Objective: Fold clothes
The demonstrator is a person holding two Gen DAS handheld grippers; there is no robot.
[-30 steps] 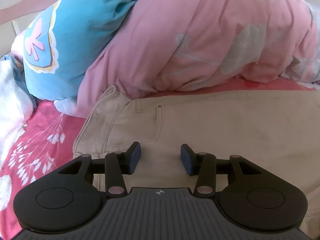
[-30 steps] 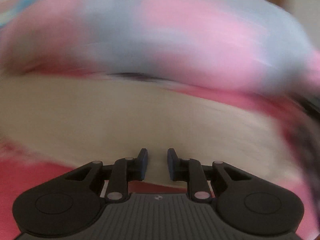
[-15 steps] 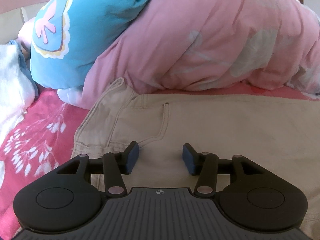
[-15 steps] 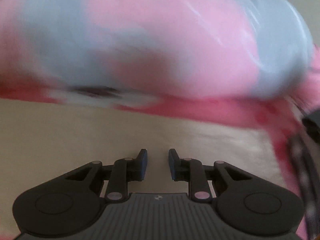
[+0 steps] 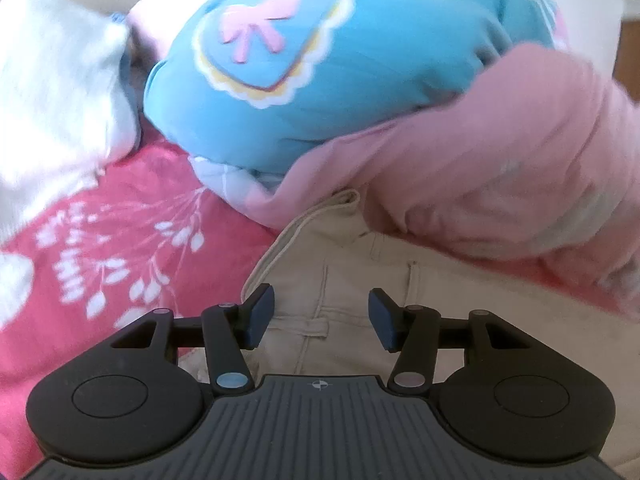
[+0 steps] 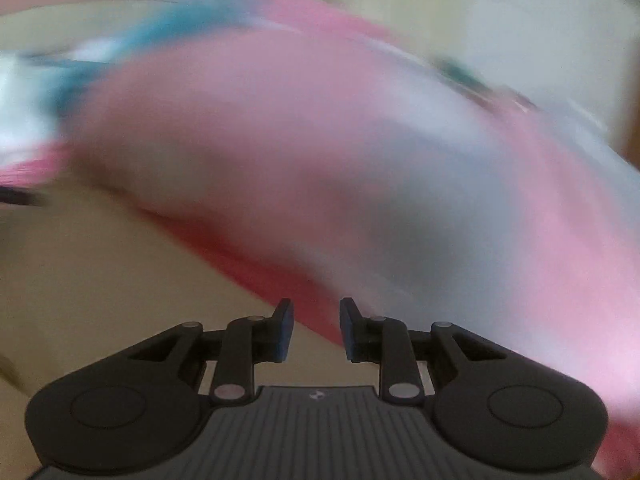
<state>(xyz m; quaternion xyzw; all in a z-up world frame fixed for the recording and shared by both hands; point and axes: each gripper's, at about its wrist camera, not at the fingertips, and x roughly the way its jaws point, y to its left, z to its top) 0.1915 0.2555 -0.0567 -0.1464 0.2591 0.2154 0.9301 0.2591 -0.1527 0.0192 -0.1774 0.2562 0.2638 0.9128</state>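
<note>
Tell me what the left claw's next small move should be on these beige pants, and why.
Probably ease the left claw forward and down, then close on the waistband corner of the beige pants. It is open and empty over the belt loop, and the pants lie flat and unfolded. The right claw view is too blurred to judge.

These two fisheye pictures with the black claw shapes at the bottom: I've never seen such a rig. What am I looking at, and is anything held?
Each picture comes from a camera on a hand-held gripper, looking forward along its two fingers; a person carries one in each hand. The left gripper hovers open over the waistband end of beige trousers lying on a pink floral bedsheet. Behind are a pink quilt, a blue cushion and something white. The right gripper is open too; its view is smeared by motion, showing only beige and pink. Neither holds anything.
</note>
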